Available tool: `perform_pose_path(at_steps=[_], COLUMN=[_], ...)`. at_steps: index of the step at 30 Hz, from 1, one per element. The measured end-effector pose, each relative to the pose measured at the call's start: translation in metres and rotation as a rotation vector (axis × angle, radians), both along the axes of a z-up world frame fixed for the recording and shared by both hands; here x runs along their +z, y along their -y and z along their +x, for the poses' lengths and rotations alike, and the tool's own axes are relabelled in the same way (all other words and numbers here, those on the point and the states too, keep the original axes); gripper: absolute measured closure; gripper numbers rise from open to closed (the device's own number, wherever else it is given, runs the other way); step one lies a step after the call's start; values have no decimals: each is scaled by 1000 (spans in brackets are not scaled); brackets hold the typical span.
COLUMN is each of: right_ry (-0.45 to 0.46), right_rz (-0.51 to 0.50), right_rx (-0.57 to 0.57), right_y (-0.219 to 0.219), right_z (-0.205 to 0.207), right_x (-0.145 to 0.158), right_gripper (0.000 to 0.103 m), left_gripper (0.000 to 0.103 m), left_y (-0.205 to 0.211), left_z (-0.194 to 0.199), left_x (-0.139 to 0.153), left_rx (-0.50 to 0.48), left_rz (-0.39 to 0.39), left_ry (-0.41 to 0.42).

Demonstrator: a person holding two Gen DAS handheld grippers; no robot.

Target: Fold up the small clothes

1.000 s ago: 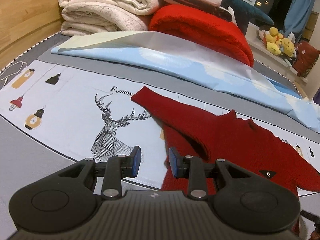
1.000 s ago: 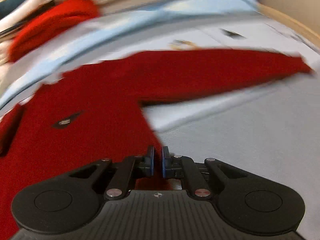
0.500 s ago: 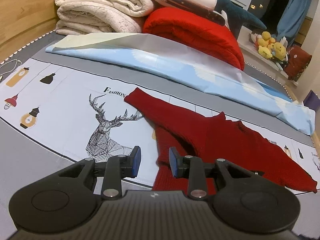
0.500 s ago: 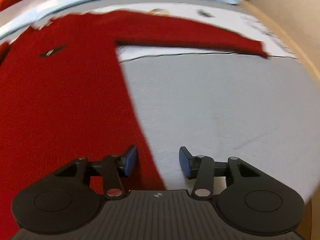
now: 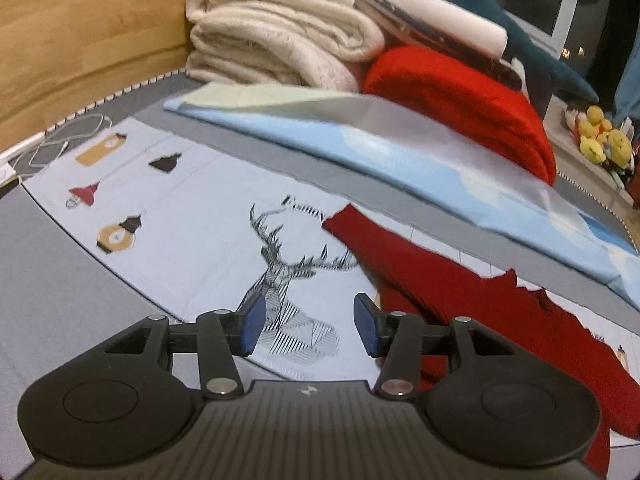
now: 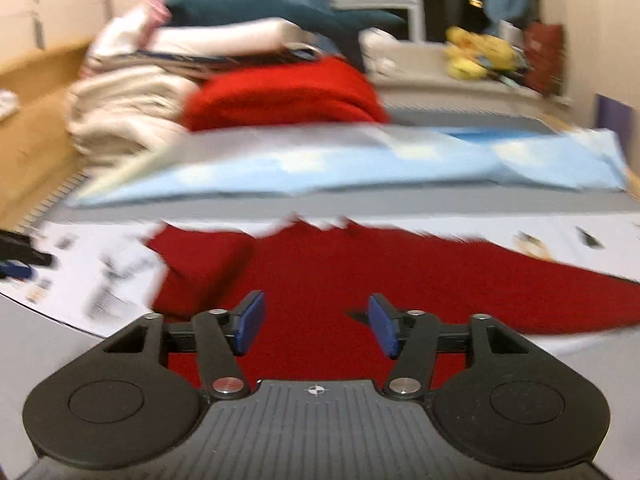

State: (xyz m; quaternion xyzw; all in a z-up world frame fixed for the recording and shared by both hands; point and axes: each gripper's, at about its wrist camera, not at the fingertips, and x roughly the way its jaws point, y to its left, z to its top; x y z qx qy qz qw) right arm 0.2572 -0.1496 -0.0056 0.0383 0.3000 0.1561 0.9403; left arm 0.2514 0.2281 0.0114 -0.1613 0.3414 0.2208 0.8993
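A small dark red knitted sweater [image 5: 480, 300] lies flat on a printed sheet with a deer drawing [image 5: 288, 280]. One sleeve points up-left in the left wrist view. My left gripper [image 5: 306, 326] is open and empty, over the deer print, left of the sweater. In the right wrist view the sweater [image 6: 360, 276] spreads across the middle, one sleeve folded at the left and one stretched to the right. My right gripper [image 6: 316, 326] is open and empty above the sweater's body. The view is blurred.
A light blue folded sheet [image 5: 400, 152] lies behind the sweater. Cream blankets [image 5: 280, 40] and a bright red blanket [image 5: 460, 92] are stacked behind it. A wooden bed frame [image 5: 80, 48] runs along the left. A white cable [image 5: 60, 144] lies at the far left.
My left gripper has opened wider and shifted left, off the sweater's edge. My right gripper went from shut to open and has swung up from the sweater's hem and grey sheet to face the blanket pile.
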Motion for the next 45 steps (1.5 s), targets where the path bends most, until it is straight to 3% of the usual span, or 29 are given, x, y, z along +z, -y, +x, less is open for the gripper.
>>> perform_pose_path(at_steps=[7, 9, 12, 13, 15, 17, 20, 21, 23, 24, 26, 27, 31, 32, 34, 38, 40, 42, 43, 44, 45], right_ry=[58, 92, 73, 44, -10, -14, -8, -14, -46, -74, -117, -127, -128, -131, -140, -152, -153, -154, -157, -163, -169], right_rz=[-2, -62, -35, -13, 44, 73, 39, 14, -41, -53, -37, -29, -39, -43, -57, -84, -80, -73, -69, -66, -66], right_rx=[121, 101, 68, 59, 49, 61, 85, 88, 73, 64, 61, 59, 61, 61, 65, 70, 68, 60, 58, 58, 60], right_y=[-28, -31, -20, -17, -6, 2, 9, 10, 13, 16, 22, 24, 27, 27, 25, 21, 22, 23, 24, 24, 24], right_z=[14, 16, 25, 30, 43, 47, 48, 49, 51, 54, 59, 60, 60, 61, 60, 60, 60, 61, 61, 61, 61], right_x=[-14, -17, -28, -32, -34, -32, -28, -30, -34, -37, -42, -43, -45, -46, -50, -55, -54, -52, -52, -53, -53], right_gripper=[41, 41, 41, 41, 41, 41, 42, 43, 54, 57, 59, 59, 59, 59, 59, 59, 59, 59, 59, 59, 59], left_gripper=[50, 51, 52, 55, 79, 90, 90, 89, 80, 70, 57, 57, 58, 71, 92, 91, 91, 90, 87, 79, 79], left_y=[15, 21, 35, 38, 38, 30, 9, -2, -23, -34, -50, -55, -59, -59, -62, -92, -125, -170, -190, -214, -235], left_z=[17, 21, 31, 36, 55, 77, 115, 128, 150, 159, 174, 182, 206, 210, 211, 170, 132, 85, 67, 44, 21], left_x=[-11, -18, -29, -34, -42, -48, -63, -72, -92, -102, -121, -130, -153, -154, -145, -96, -80, -74, -73, -76, -81], left_rx=[0, 6, -51, -83, -119, -141, -122, -107, -50, -14, 29, 40, 31, 13, -36, -79, -4, 169, 256, 350, 451], left_rz=[2, 28, 72, 72, 48, -8, -87, -152, -307, -379, -489, -536, -614, -622, -545, -228, -68, 72, 77, 24, -72], left_ry=[-10, -26, -53, -61, -72, -57, -44, -47, -48, -51, -48, -53, -60, -54, -34, 51, 40, -11, -32, -50, -53])
